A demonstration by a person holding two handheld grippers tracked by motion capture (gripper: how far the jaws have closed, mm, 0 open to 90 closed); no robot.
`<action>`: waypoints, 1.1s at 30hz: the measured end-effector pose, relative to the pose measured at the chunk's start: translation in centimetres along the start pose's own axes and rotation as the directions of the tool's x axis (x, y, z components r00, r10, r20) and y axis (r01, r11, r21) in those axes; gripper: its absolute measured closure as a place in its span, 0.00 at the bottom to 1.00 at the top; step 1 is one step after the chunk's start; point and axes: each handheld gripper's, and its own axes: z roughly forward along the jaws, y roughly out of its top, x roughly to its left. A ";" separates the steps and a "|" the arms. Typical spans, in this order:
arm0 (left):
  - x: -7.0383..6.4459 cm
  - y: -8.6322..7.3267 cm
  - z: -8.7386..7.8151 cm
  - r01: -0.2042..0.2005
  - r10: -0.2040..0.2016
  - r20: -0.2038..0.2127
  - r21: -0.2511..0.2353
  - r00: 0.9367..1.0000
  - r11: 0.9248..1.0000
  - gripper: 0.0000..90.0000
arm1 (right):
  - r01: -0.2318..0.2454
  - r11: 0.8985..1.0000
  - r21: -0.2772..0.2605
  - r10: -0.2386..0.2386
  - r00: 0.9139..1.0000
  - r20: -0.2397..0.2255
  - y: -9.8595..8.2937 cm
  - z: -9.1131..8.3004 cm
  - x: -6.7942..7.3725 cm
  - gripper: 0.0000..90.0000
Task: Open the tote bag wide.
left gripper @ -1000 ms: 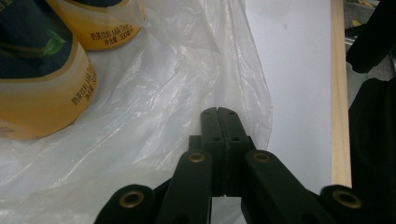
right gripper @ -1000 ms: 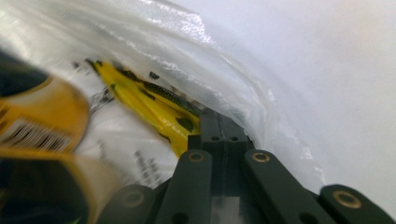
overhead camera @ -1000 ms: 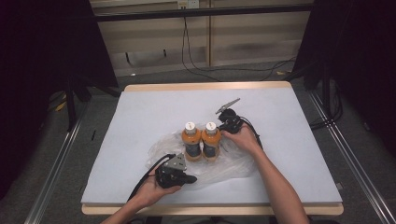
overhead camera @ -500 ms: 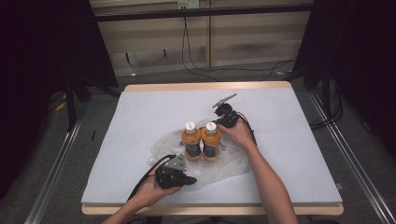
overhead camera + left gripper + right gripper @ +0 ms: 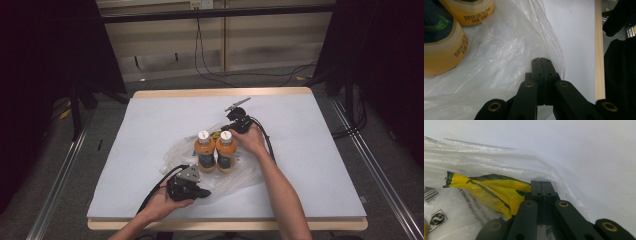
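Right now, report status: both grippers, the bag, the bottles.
Left gripper shut on plastic bag, near edge. Right gripper shut on bag's far edge, by a yellow packet. Two orange bottles upright on the bag between them. Nothing in the way.

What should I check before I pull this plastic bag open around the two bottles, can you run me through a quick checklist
1. Left gripper closed on the plastic bag: jaws shut at the bag's near edge, ok; whether film is pinched, cannot tell.
2. Right gripper closed on the bag: jaws shut at the far edge beside the yellow tie, ok; film pinched, cannot tell.
3. Both bottles upright: ok, caps up, side by side.
4. Bottles resting on the bag film: ok.
5. Grippers on opposite sides of the bottles: ok.
6. Bag mouth location: cannot tell.
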 end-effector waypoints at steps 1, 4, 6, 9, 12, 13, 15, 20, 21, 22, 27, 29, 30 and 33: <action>0.0 0.0 0.1 0.000 0.000 -0.006 -0.005 1.000 1.000 1.00 | -0.003 1.000 0.002 0.003 1.000 0.007 0.1 0.0 -0.1 1.00; 0.0 0.0 0.1 -0.002 0.002 -0.004 -0.008 1.000 1.000 1.00 | -0.020 1.000 -0.013 0.020 1.000 0.009 0.1 0.1 -0.5 1.00; 0.0 0.0 0.1 -0.002 0.002 -0.003 -0.010 1.000 1.000 1.00 | -0.019 1.000 -0.007 0.019 0.999 0.029 0.2 0.1 -0.4 1.00; 0.0 0.1 0.1 0.002 -0.002 -0.005 -0.004 1.000 1.000 1.00 | -0.025 1.000 -0.017 0.026 0.999 0.035 0.1 0.2 -0.5 1.00; 0.0 0.3 -0.2 -0.016 0.017 -0.034 0.041 0.999 0.999 1.00 | -0.026 0.999 -0.029 0.027 0.998 0.049 0.3 0.3 -0.8 1.00; 0.1 0.2 0.0 -0.011 0.011 -0.015 0.022 1.000 1.000 1.00 | -0.032 0.999 -0.029 0.034 0.998 0.050 0.3 0.4 -1.0 1.00; 0.1 0.1 0.1 0.001 -0.001 -0.004 -0.004 1.000 1.000 1.00 | -0.044 0.999 -0.026 0.045 0.997 0.057 0.5 0.5 -1.1 1.00; 1.0 0.3 0.1 0.019 -0.019 0.001 0.005 1.000 1.000 1.00 | -0.029 0.999 -0.030 0.031 0.998 0.060 0.5 0.5 -1.0 1.00; 1.1 0.2 0.2 0.029 -0.029 -0.004 -0.017 1.000 0.999 1.00 | -0.025 0.999 -0.028 0.027 0.999 0.047 0.5 0.5 -0.9 1.00; 1.3 0.4 0.1 0.022 -0.022 -0.004 0.004 1.000 1.000 1.00 | -0.022 1.000 -0.022 0.023 0.999 0.049 0.6 0.5 -0.7 1.00; 1.1 0.4 0.3 0.019 -0.019 -0.014 -0.017 1.000 1.000 1.00 | 0.006 1.000 -0.016 -0.006 1.000 0.012 0.8 0.9 0.1 1.00; 0.8 0.4 0.5 0.020 -0.021 -0.010 -0.026 1.000 0.999 1.00 | 0.008 1.000 -0.017 -0.008 1.000 0.008 0.8 1.0 0.2 1.00; 0.7 0.5 0.5 0.010 -0.010 0.000 -0.010 1.000 1.000 1.00 | 0.007 1.000 -0.018 -0.007 1.000 0.004 0.9 1.0 0.1 1.00; 0.4 0.7 0.8 0.006 -0.006 0.007 -0.017 1.000 1.000 1.00 | 0.010 1.000 -0.019 -0.010 1.000 0.002 0.9 1.1 0.2 1.00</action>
